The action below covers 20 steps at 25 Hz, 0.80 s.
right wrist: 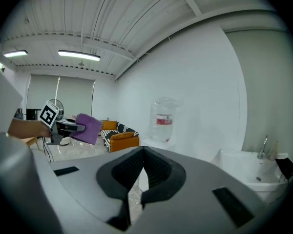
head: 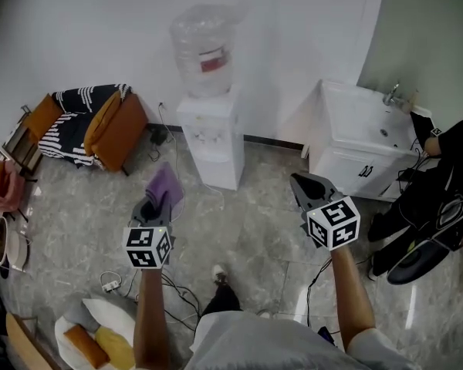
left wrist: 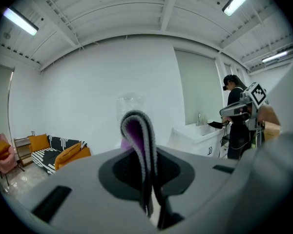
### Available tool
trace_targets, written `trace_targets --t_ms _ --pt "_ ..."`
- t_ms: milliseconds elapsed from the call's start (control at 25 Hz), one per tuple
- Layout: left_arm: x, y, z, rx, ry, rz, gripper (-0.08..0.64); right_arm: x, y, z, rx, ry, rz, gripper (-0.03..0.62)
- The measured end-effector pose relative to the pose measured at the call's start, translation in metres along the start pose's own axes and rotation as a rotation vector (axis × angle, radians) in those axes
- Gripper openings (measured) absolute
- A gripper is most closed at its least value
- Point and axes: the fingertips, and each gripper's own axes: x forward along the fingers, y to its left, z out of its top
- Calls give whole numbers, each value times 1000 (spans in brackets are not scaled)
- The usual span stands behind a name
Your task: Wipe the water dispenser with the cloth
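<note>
The white water dispenser (head: pixel 210 136) stands against the far wall with a clear bottle (head: pixel 204 48) on top. My left gripper (head: pixel 156 203) is shut on a folded purple cloth (head: pixel 165 186), held up about a step in front of the dispenser and a little to its left. In the left gripper view the cloth (left wrist: pixel 136 130) loops up between the jaws of that gripper (left wrist: pixel 145 179) and hides most of the dispenser. My right gripper (head: pixel 299 182) is shut with nothing in it, out to the dispenser's right. The right gripper view shows the dispenser (right wrist: pixel 162 121) ahead and the cloth (right wrist: pixel 88 128) at the left.
A striped sofa with orange cushions (head: pixel 92 126) stands at the back left. A white sink cabinet (head: pixel 363 141) is to the right of the dispenser. A person in black (head: pixel 440 199) is at the far right. Cables and a power strip (head: pixel 112 285) lie on the floor near my feet.
</note>
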Motion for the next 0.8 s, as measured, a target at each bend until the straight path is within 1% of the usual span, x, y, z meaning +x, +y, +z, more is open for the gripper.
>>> trace_targets --t_ms 200,520,680,800 --pt "60 48 0 0 13 -5 46 76 -10 12 -10 21 4 14" --pt "151 133 8 17 24 -10 45 195 -20 32 -25 43 -13 14" --pt "191 160 5 31 36 -24 46 244 -32 38 -54 42 -23 14" --pt "221 168 -2 43 59 -31 46 275 -47 39 -52 45 -20 14"
